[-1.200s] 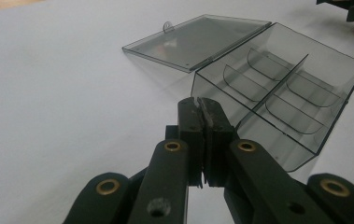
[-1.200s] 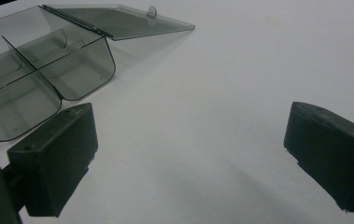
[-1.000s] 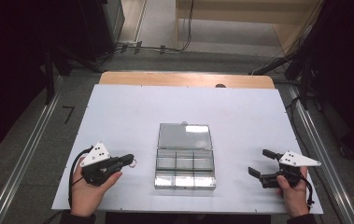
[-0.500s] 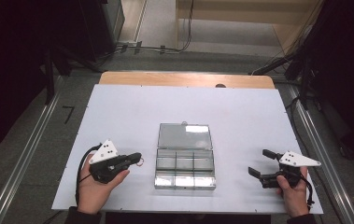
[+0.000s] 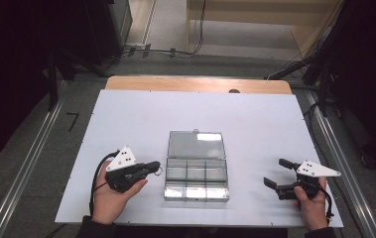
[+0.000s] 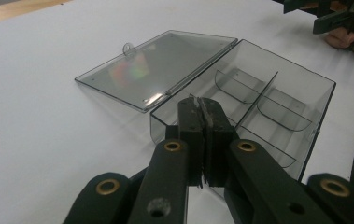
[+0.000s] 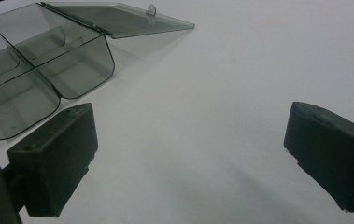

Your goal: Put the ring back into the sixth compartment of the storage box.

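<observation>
Here, on the white table (image 5: 141, 119), is what lies where:

Box: a clear plastic box (image 5: 196, 178) with little walls inside sits open near the front edge of the table, between the two hands.
Lid: the see-through lid (image 5: 196, 145) lies flat on the table behind the box, joined to it along one long side; a small round tab (image 6: 128, 48) sticks up at its far edge.
Inside the box: thin curved walls split it into small rooms – a few show in the left gripper view.
Left gripper (image 5: 156, 168): it is held in the person's left hand (image 5: 107, 202), just beside the left wall of the box. Its jaws are pressed tight together. In the high view a small ring-like thing shows at the tips, but it is too small to tell what it is. In the left gripper view a thin sliver sits between the pads (image 6: 189, 122), right at the near wall of the box.
Right gripper (image 5: 276, 173): it is held in the right hand (image 5: 313, 208), well apart from the box on its right – its jaws stand wide and hold nothing but air above the bare table.
</observation>
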Action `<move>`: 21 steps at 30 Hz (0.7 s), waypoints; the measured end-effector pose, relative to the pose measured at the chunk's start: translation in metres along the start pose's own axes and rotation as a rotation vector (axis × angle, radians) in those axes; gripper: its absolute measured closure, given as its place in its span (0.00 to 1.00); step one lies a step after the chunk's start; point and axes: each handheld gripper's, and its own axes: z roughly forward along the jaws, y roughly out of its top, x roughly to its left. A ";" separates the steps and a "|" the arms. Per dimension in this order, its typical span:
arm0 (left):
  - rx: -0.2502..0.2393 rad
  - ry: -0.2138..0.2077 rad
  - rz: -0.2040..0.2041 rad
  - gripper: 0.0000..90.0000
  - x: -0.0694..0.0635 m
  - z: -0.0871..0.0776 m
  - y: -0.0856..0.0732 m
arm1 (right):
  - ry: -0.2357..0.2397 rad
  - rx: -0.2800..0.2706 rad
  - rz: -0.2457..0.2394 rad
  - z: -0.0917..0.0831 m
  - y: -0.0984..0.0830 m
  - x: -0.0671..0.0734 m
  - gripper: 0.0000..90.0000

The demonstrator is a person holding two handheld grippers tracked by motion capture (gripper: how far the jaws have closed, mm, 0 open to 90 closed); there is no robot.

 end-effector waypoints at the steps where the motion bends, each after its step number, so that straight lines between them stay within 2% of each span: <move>1: 0.002 -0.001 0.002 0.98 0.000 0.001 0.001 | 0.000 0.000 0.001 0.000 0.000 0.000 0.02; 21: -0.002 -0.038 0.030 0.98 -0.010 0.020 0.015 | 0.002 -0.001 0.005 0.000 0.000 0.000 0.02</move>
